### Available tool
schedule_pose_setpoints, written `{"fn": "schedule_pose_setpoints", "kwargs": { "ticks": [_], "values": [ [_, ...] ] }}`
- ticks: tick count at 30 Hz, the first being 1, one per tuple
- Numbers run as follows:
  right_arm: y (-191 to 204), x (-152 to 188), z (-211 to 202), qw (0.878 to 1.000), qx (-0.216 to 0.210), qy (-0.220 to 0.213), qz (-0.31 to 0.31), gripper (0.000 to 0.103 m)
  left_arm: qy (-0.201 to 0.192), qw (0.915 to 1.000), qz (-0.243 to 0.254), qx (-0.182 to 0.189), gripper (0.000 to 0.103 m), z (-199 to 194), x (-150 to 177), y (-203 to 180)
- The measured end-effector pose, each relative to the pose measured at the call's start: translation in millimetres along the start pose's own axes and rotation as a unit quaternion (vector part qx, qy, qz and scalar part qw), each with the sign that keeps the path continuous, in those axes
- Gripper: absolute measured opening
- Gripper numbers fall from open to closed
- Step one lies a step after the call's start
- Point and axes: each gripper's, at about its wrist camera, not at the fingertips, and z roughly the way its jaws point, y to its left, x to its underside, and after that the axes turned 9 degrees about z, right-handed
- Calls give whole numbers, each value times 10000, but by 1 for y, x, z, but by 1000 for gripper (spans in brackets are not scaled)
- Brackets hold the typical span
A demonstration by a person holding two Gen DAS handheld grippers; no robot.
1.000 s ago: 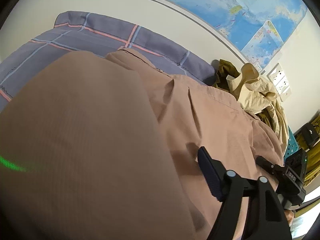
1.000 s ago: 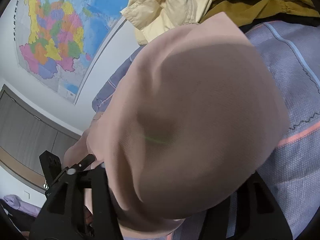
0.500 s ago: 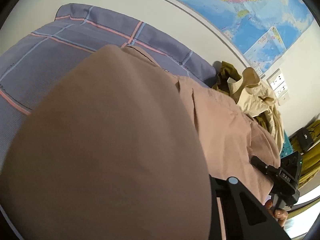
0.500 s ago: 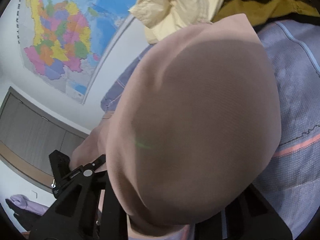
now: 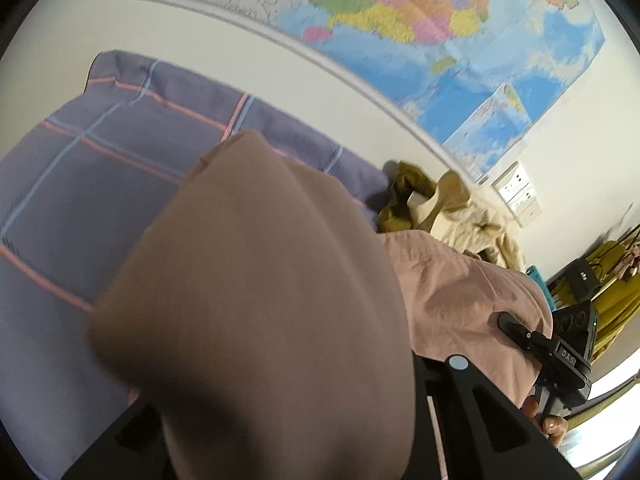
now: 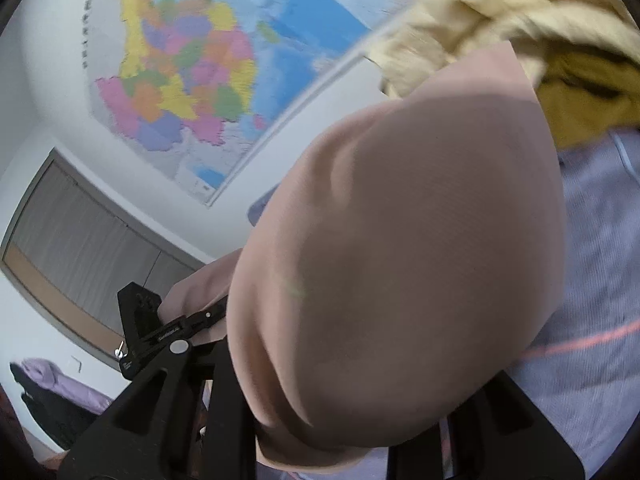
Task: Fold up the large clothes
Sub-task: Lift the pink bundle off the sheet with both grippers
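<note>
A dusty-pink shirt [image 5: 260, 280] lies on a purple plaid bedspread [image 5: 100, 200]. Its cloth balloons up over my left gripper [image 5: 288, 420] and hides the fingertips. The jaws are closing with a fold of shirt pinched between them. In the right wrist view the same shirt [image 6: 400, 220] bulges over my right gripper [image 6: 340, 400], whose jaws are also closing on the cloth. Each gripper shows in the other's view: the right gripper [image 5: 520, 332] at the shirt's far edge, the left gripper [image 6: 160, 328] at the lower left. The shirt's edge hangs lifted between them.
A heap of cream and olive clothes [image 5: 440, 208] lies at the head of the bed against the wall. A large coloured map [image 5: 400, 20] hangs above. Wall sockets [image 5: 520, 196] sit beside the heap. A grey wardrobe [image 6: 80, 240] stands beyond the bed, and the bedspread [image 6: 600, 260] shows to the right.
Both grippers have closed on the shirt's edge and risen with it. The cloth now bulges higher, and more of the map and wall shows in both views.
</note>
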Motion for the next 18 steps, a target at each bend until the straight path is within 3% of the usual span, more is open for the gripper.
{"fn": "schedule_pose_setpoints", "kwargs": {
  "ticks": [10,18],
  "values": [
    [50,-32,18,9983,-391,-93,-423,23,-457,9985,284,-137,15,-38,-42,-8],
    [81,-50,47,9962,-597,-42,-640,23,-826,9940,479,-541,15,-69,-73,0]
  ]
}}
